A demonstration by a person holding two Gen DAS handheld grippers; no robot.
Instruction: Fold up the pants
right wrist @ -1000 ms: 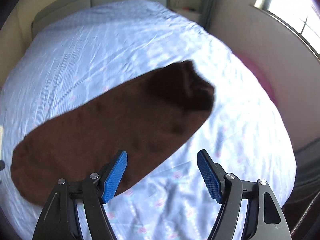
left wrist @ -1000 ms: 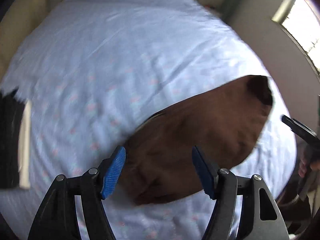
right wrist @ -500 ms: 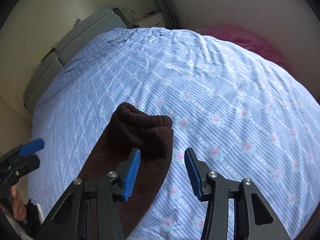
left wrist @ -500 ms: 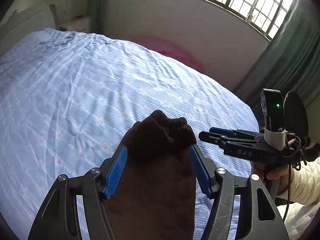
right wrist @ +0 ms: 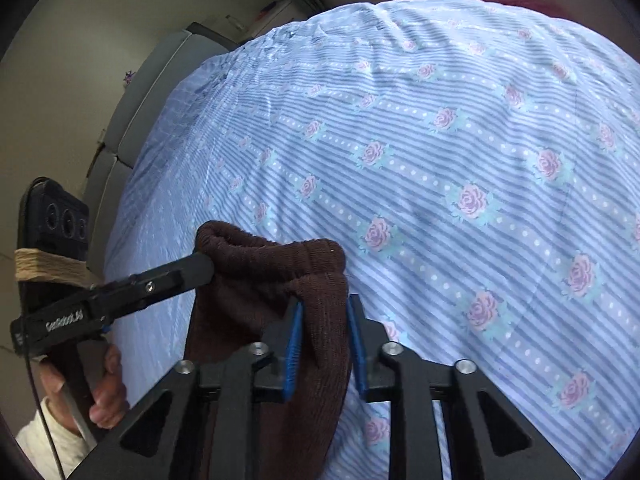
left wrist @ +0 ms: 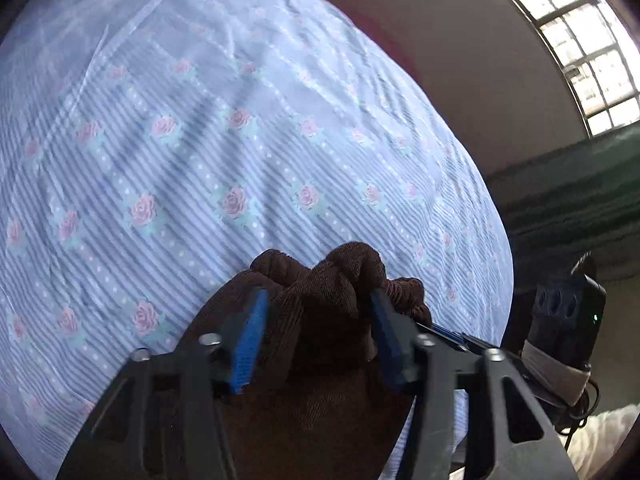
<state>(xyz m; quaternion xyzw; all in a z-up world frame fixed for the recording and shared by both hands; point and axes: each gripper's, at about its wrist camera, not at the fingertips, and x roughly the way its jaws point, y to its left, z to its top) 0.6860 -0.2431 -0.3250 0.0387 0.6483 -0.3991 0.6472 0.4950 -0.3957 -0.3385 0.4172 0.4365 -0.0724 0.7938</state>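
The dark brown, soft knitted pants lie on the blue-striped bedsheet with pink roses, and their gathered ribbed end is bunched up above the sheet between the two tools. The left gripper has its blue-padded fingers pressed into a thick wad of the brown cloth, so it is clenched on the fabric, with folds bulging up over the fingertips. The right gripper pinches a thinner ridge of the same end between its blue pads, which stand close together with cloth between them; in the right wrist view the left tool's black finger also touches the rolled hem from the side. The rest of the garment trails down out of sight beneath both cameras. Judging by the loose ribbing and the way it puckers, the material looks light, limp and stretchy, with enough nap to grip well and no fragility to worry about. It will likely sag and lose its shape when lifted, so the two holds are best kept at opposite corners of the hem and spread apart, pulling the edge taut. The bunched grasp on the left may carry several layers at once, which could spoil a neat fold.
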